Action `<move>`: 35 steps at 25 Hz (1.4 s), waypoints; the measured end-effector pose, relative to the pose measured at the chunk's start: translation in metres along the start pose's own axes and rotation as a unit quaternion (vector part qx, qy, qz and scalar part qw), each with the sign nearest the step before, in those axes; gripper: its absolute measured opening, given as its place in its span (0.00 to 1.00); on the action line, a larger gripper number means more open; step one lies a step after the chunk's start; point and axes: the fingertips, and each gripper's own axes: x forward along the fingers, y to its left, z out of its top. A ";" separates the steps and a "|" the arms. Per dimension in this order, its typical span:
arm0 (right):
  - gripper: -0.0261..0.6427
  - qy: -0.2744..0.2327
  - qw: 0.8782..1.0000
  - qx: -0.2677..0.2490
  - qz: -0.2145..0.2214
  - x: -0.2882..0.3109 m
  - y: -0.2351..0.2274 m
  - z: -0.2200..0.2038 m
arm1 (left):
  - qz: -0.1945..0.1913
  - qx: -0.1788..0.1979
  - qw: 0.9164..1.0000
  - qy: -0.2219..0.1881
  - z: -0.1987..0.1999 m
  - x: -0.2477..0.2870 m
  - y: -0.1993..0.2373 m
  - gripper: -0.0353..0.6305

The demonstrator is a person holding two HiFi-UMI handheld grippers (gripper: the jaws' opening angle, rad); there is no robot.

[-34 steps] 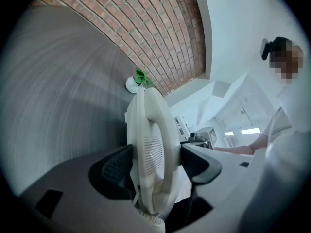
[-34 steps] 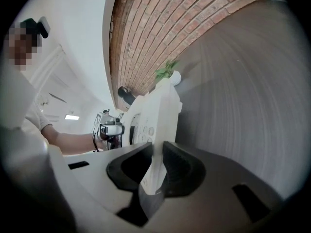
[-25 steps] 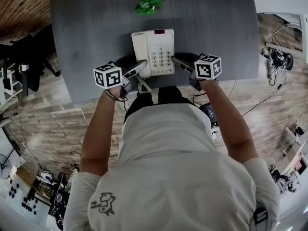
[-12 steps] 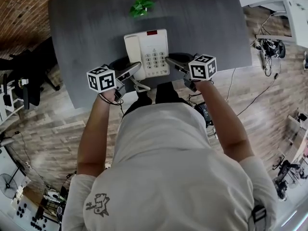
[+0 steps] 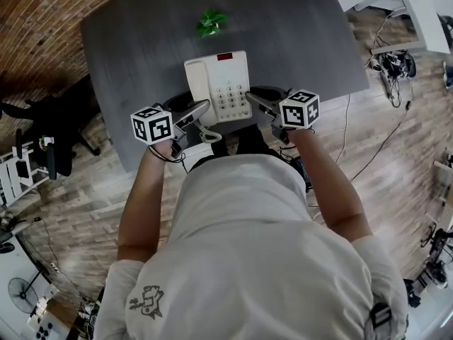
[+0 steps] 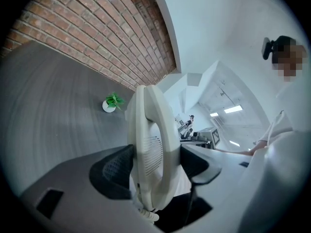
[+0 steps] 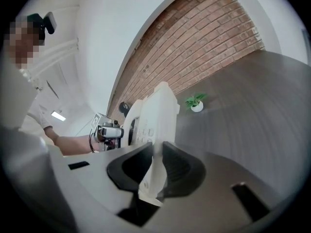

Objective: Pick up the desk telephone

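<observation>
In the head view, the white push-button desk telephone (image 5: 218, 85) hangs just above the dark grey table (image 5: 141, 41), pinched from either side between the left gripper (image 5: 200, 109) and the right gripper (image 5: 256, 99). A second ago it lay flat on the tabletop, and both grippers have since risen with it. In the left gripper view, the widely spread jaws clamp the cream handset (image 6: 153, 144) end-on, with the coiled cord (image 6: 146, 213) dangling beneath and a small green potted plant (image 6: 112, 102) standing well beyond, nothing between. In the right gripper view, the jaws clench the telephone's thin side rim, with a red brick wall (image 7: 204, 42) behind.

Dark grey table (image 5: 134, 44) bearing small potted plant (image 5: 211, 23)
</observation>
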 end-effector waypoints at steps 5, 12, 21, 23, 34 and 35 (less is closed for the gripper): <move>0.14 -0.023 1.000 0.000 -0.010 -0.004 0.016 0.001 | -0.012 0.013 1.000 0.003 0.002 -0.011 -0.006 0.53; 0.14 -0.048 0.999 -0.002 -0.024 -0.007 0.036 0.004 | -0.026 0.040 0.999 0.005 0.013 -0.025 -0.017 0.53; 0.14 -0.062 0.997 0.001 -0.048 -0.017 0.050 0.008 | -0.046 0.045 0.998 0.012 0.019 -0.031 -0.028 0.53; 0.14 -0.062 0.997 0.001 -0.051 -0.020 0.052 0.009 | -0.050 0.043 0.998 0.012 0.020 -0.030 -0.030 0.53; 0.14 -0.063 0.997 0.005 -0.052 -0.031 0.064 0.016 | -0.047 0.046 0.998 0.011 0.027 -0.036 -0.047 0.53; 0.14 -0.065 0.997 0.005 -0.050 -0.041 0.061 0.014 | -0.045 0.048 0.998 0.010 0.024 -0.029 -0.054 0.53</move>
